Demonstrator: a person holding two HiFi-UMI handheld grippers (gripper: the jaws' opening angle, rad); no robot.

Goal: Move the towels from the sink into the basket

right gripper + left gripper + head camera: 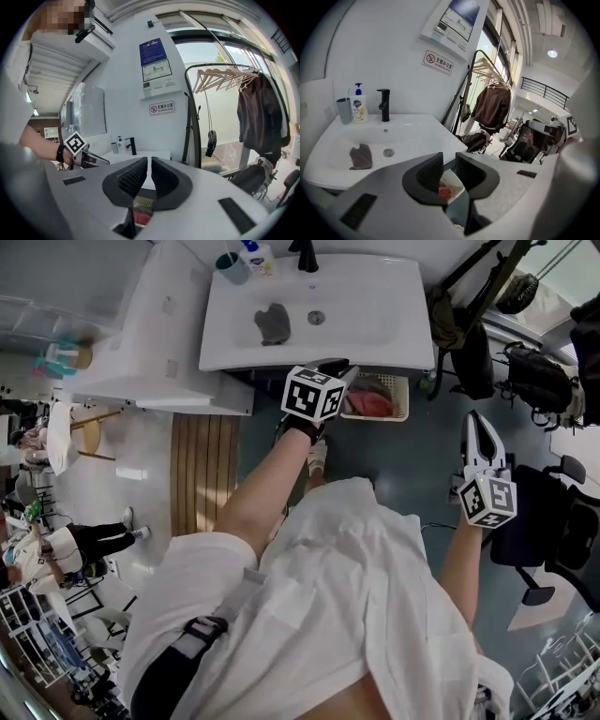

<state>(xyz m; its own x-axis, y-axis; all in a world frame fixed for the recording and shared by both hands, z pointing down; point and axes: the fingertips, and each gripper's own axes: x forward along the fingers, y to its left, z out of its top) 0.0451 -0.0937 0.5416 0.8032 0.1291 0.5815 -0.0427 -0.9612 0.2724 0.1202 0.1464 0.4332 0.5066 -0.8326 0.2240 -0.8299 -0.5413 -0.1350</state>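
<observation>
L gripper [449, 169] slightly apart, empty, near basket [401, 399]; R gripper [148, 176] nearly closed, empty; grey towel [273, 322] in sink [375, 306].

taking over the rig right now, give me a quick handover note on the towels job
Left gripper: jaws apart, nothing between them, held over the basket in front of the sink.
Right gripper: shut, empty, off to the right of the basket.
Done: a red towel lies in the basket.
Left: one grey towel lies in the sink basin beside the drain; it has to go into the basket.
</observation>
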